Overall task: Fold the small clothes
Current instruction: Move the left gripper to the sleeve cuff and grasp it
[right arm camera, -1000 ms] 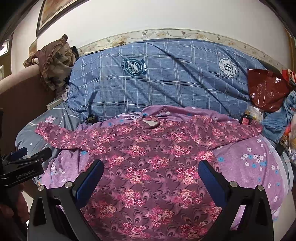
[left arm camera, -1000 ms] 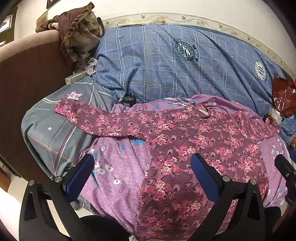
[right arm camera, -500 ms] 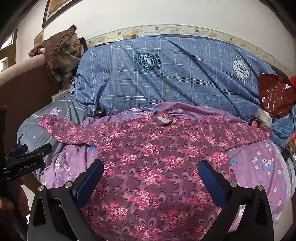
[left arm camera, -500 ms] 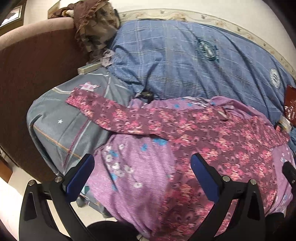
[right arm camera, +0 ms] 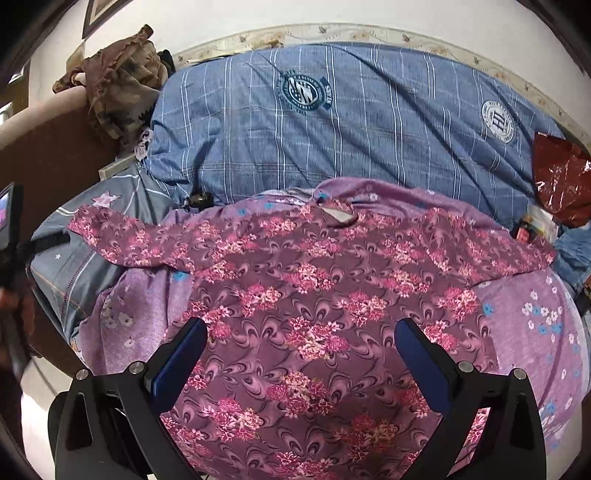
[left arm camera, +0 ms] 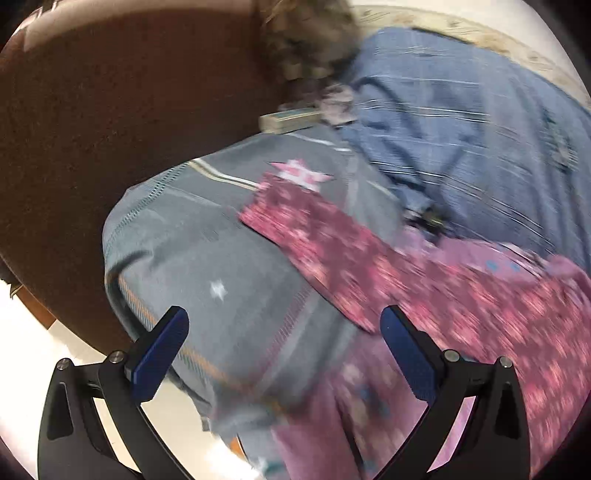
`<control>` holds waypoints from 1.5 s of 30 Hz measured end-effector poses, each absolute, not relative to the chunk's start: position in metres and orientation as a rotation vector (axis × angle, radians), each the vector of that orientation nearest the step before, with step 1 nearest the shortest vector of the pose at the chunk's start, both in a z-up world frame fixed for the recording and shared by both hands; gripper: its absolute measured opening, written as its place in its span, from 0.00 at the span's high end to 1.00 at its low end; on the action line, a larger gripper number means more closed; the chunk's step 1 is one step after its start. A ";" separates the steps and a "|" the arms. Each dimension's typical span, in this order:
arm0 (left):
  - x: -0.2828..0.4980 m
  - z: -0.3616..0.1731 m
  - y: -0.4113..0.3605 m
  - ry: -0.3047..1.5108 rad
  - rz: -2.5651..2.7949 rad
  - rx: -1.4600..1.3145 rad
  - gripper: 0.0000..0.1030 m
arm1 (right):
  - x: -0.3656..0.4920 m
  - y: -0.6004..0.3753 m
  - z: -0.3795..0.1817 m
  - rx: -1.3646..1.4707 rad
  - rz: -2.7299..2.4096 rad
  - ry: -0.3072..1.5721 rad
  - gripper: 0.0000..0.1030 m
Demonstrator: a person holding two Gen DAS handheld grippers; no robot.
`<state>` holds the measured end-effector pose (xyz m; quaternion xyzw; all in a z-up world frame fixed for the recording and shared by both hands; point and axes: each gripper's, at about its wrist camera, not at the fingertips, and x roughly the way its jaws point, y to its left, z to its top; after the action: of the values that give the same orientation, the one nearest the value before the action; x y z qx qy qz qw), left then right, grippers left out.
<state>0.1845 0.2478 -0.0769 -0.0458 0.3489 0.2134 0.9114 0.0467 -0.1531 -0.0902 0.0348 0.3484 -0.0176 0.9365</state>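
Behind everything we see a pale wall [right arm camera: 332,14] with a patterned border along the top of the frame, and a brown sofa arm [left arm camera: 110,110] filling the upper left of the left wrist view. Across the sofa lies a blue checked blanket [right arm camera: 351,129] with round crests; at lower left of it sits a grey cushion [left arm camera: 221,258] with stars, and a lilac flowered sheet [right arm camera: 535,314] covers the seat.

On that sheet the floral shirt [right arm camera: 314,295] lies spread flat in the middle of the right wrist view, sleeves out to both sides, its left sleeve [left arm camera: 314,236] reaching onto the grey cushion.

Our left gripper [left arm camera: 284,332] hangs above the cushion with its jaws wide apart and nothing between them. Our right gripper [right arm camera: 301,343] hovers over the shirt's lower body, also wide and holding nothing.

At upper left a crumpled brown cloth [right arm camera: 118,81] sits on the sofa arm; at the right edge a red bag [right arm camera: 557,177] is cut off. Much of the left wrist view is smeared by blur, so we cannot make out the small dark object [right arm camera: 199,199] by the blanket.
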 end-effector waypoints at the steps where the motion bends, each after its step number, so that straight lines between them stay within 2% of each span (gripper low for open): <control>1: 0.196 -0.080 0.254 0.723 0.450 -0.098 0.00 | 0.048 -0.154 -0.092 0.072 -0.040 0.714 0.02; 12: 0.249 -0.100 0.269 0.720 0.543 -0.057 0.00 | 0.061 -0.183 -0.115 0.120 -0.103 0.770 0.02; 29: 0.262 -0.110 0.275 0.730 0.534 -0.067 0.00 | 0.077 -0.184 -0.135 0.125 -0.093 0.818 0.02; 38: 0.296 -0.124 0.286 0.775 0.447 -0.121 0.00 | 0.079 -0.198 -0.141 0.151 -0.104 0.826 0.02; 39: 0.299 -0.123 0.285 0.768 0.433 -0.116 0.03 | 0.079 -0.200 -0.142 0.154 -0.106 0.827 0.02; 42: 0.310 -0.122 0.281 0.766 0.409 -0.078 0.19 | 0.079 -0.208 -0.148 0.173 -0.111 0.835 0.02; 44: 0.313 -0.122 0.281 0.759 0.395 -0.061 0.54 | 0.080 -0.214 -0.152 0.197 -0.109 0.844 0.03; 45: 0.315 -0.121 0.281 0.761 0.380 -0.060 0.64 | 0.081 -0.218 -0.155 0.213 -0.109 0.850 0.04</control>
<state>0.3150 0.2811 -0.1212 -0.0291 0.3690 0.1844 0.9105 0.0806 -0.2176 -0.1547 0.1030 0.4112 -0.0527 0.9042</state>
